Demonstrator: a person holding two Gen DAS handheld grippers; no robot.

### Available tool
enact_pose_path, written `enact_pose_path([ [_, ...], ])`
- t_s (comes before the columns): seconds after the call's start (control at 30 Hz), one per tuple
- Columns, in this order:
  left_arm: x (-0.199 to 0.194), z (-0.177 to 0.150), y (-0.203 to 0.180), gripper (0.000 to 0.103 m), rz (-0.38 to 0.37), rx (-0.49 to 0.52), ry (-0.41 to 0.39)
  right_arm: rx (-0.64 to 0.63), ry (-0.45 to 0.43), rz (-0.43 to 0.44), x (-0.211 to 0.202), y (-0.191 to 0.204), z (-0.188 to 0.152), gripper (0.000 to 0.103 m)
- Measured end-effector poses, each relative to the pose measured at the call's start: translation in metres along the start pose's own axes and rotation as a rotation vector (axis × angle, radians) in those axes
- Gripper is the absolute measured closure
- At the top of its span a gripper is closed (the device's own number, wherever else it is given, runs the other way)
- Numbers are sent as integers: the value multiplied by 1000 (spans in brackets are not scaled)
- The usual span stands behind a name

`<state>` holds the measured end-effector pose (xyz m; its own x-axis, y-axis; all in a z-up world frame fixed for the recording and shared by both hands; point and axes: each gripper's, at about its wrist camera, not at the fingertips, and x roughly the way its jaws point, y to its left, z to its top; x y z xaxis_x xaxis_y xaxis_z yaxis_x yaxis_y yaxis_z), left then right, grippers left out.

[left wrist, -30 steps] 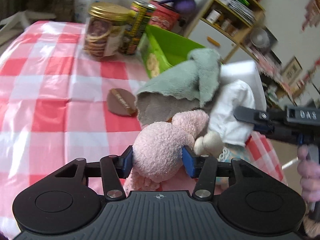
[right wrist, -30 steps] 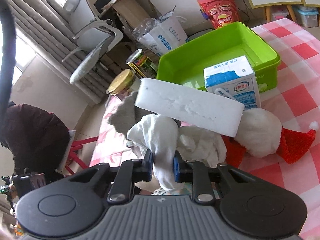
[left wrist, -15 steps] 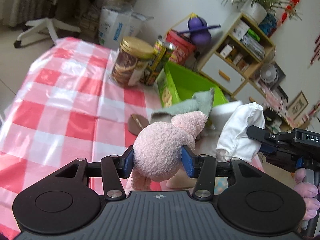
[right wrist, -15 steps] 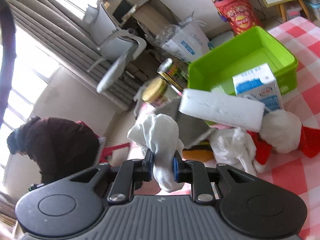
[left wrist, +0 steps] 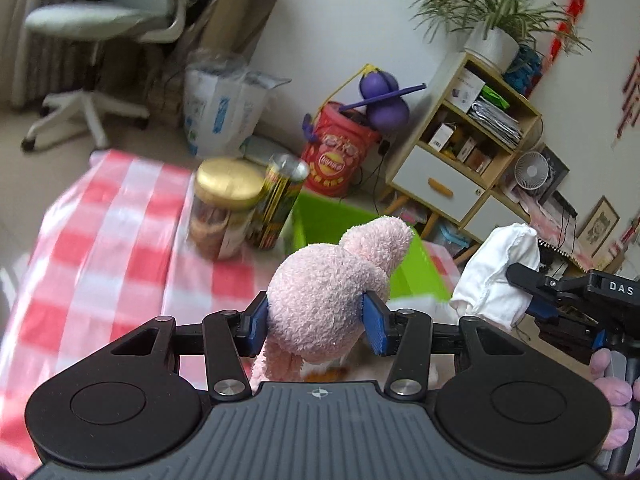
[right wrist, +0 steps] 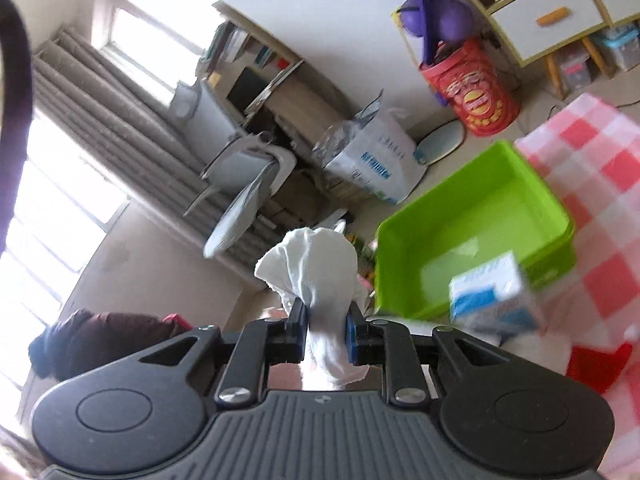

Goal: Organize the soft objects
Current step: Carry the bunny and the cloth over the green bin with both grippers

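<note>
Both grippers now higher than before. Left gripper [left wrist: 314, 316] jaws clamped on pink plush [left wrist: 324, 292], lifted off the desk [left wrist: 100, 240]. Right gripper [right wrist: 323, 336] jaws clamped on white cloth [right wrist: 316, 276], raised; green bin [right wrist: 472, 240] at 2 o'clock, milk carton [right wrist: 492, 296] blurred.

The left tongs [left wrist: 316, 320] are clamped around a pink plush toy [left wrist: 320, 292], held raised above the desk. The right tongs [right wrist: 323, 334] pinch a white cloth [right wrist: 316, 272], also lifted, with the right hand [left wrist: 612, 396] gripping their handle.
</note>
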<state>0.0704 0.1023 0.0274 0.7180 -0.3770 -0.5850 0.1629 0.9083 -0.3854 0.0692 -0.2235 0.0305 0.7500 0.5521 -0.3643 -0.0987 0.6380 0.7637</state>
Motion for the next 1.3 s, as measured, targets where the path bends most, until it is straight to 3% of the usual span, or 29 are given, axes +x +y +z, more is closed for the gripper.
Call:
enact_pose_path([
  [0.3, 55, 45, -28, 54, 22, 84, 36, 9, -86, -120, 13, -38, 54, 103],
  [0.63, 144, 70, -52, 54, 46, 182, 112, -24, -29, -165, 54, -80, 99, 103],
  [0.9, 212, 70, -74, 54, 79, 278, 171, -34, 53, -185, 101, -116, 92, 103],
  [1.1, 250, 61, -74, 53, 122, 340, 216, -69, 89, -259, 120, -126, 87, 103],
  [1.3, 268, 57, -67, 53, 140, 323, 243, -76, 88, -274, 125, -130, 85, 103],
])
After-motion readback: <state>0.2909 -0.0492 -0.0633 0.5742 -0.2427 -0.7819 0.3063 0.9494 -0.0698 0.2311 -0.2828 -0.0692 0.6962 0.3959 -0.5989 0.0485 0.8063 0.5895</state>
